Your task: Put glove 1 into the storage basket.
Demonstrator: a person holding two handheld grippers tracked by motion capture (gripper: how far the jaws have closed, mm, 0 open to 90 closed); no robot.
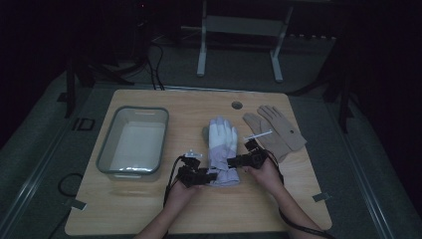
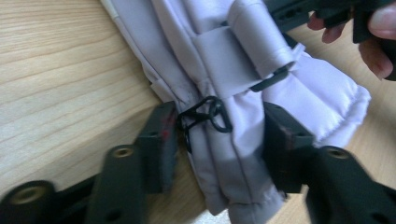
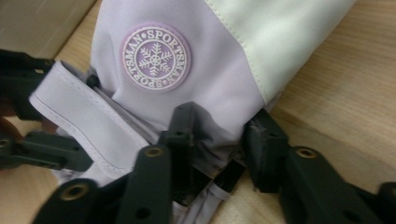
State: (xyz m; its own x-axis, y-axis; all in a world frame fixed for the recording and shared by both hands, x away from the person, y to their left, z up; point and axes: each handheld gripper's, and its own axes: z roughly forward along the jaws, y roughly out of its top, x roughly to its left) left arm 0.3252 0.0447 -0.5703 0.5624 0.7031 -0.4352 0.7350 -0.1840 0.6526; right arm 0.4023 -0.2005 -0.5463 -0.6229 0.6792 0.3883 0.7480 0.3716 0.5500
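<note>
A padded lilac and white winter glove lies flat near the middle of a pale wooden table, its white fingers pointing to the far side and its lilac cuff toward the person. Both grippers are at the cuff end. The left gripper comes in from the left at the near corner of the cuff; in the left gripper view its two black jaws stand on either side of a bunched fold of lilac fabric and press against it, with a small black clip on the glove just beside one jaw. The right gripper comes in from the right, a little farther up the cuff; in the right gripper view its jaws are closed on the cuff edge, pinching gathered lilac cloth, and just beyond them sits a round lilac badge with a white snowflake and raised lettering. A loose lilac wrist strap runs off toward the other gripper. In the high view the person's two hands hold the grippers, with forearms entering from the near edge of the table. To the right of the glove, apart from it, a pair of flat tan knitted gloves lies overlapped. To the left, well apart, stands an empty clear plastic rectangular tub. A small round hole sits in the tabletop near its far edge.
</note>
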